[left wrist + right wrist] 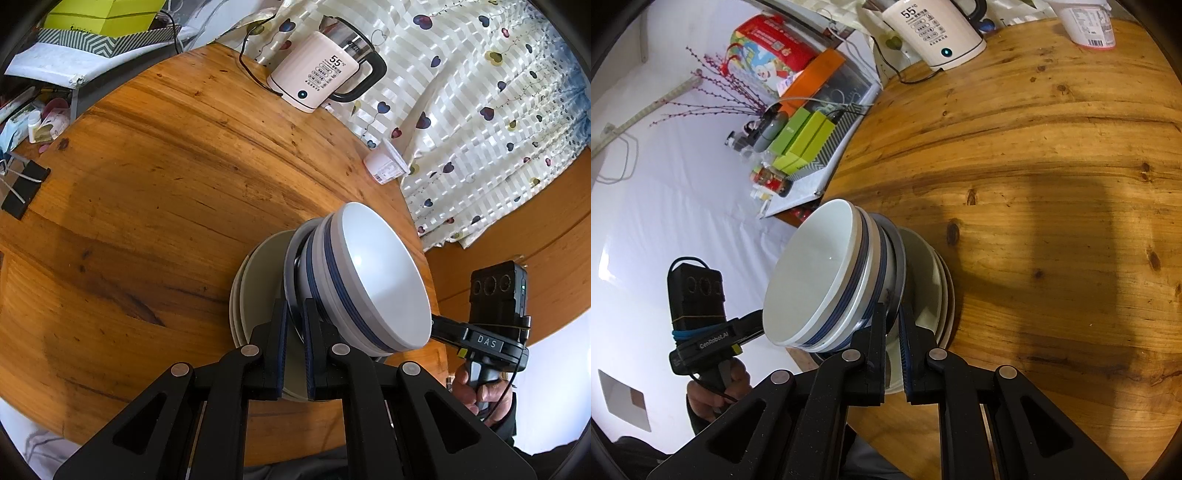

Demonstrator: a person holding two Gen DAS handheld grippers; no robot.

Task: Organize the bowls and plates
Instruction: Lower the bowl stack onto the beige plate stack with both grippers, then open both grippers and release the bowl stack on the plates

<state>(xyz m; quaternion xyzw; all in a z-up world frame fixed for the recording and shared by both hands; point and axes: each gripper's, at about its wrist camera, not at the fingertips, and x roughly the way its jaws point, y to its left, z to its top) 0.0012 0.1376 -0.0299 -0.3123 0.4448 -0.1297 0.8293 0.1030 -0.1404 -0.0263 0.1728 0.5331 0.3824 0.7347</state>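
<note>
A round wooden tabletop (155,192) carries a stack of dishes close to its near edge, where the person stands. At the bottom lie pale plates (255,295), and on them sits a dark-rimmed dish (293,266) that holds nested white bowls with blue bands (373,273). The topmost bowl shows a plain white inside. The left gripper (294,332) reaches in from one side, its jaws nearly closed and pinching the thin rim of the dark-rimmed dish between the blue pads. The right gripper (894,332) comes from the opposite side, its jaws likewise drawn together on the rim of the same dish. Whether the stack rests on the wood or hangs just above it cannot be told. Each wrist view shows the other handheld gripper beyond the bowls, held by a hand (476,391) on its grip. At the far edge of the tabletop stands a white electric kettle (317,70) with a black handle and a lit display, its cord trailing off the edge. Near it, further along the far edge, is a small white tub (386,162). Behind the kettle hangs a pale curtain with heart shapes (480,110). Beside the tabletop, green boxes (805,140) sit among clutter.
</note>
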